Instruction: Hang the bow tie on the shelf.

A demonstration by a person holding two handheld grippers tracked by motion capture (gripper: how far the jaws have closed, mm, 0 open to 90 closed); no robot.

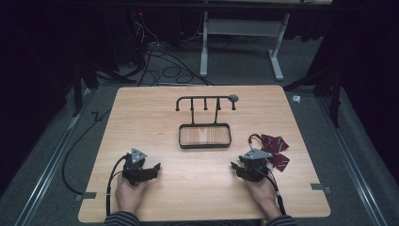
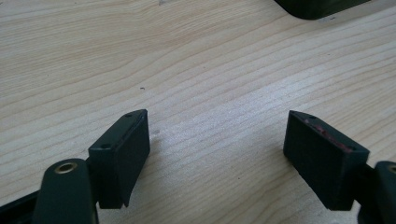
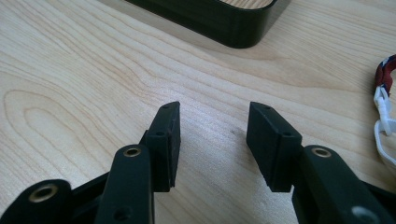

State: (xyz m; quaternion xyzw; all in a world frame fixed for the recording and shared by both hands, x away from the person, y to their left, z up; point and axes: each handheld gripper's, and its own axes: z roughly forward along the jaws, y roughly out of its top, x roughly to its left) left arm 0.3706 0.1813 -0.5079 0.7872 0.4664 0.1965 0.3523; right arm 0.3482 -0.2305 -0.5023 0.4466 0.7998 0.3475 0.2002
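A black metal stand rises from a shallow black tray (image 1: 204, 146) at the middle of the wooden table, and its hook bar (image 1: 205, 99) crosses above. A dark red patterned cloth piece with a loop strap (image 1: 275, 149) lies at the right. My left gripper (image 1: 153, 170) rests on the table near the front left, open and holding nothing. Its jaws stand wide apart over bare wood (image 2: 217, 140). My right gripper (image 1: 236, 169) sits at the front right, just left of the cloth, open and holding nothing (image 3: 212, 126). The tray corner (image 3: 224, 23) lies ahead of it, and the cloth's edge (image 3: 385, 70) is at its right.
Bare wood (image 1: 197, 183) spreads between the two grippers and the tray. Tape marks sit at the front table corners (image 1: 320, 187). Beyond the table are cables on the floor (image 1: 164, 66) and a white desk frame (image 1: 240, 33).
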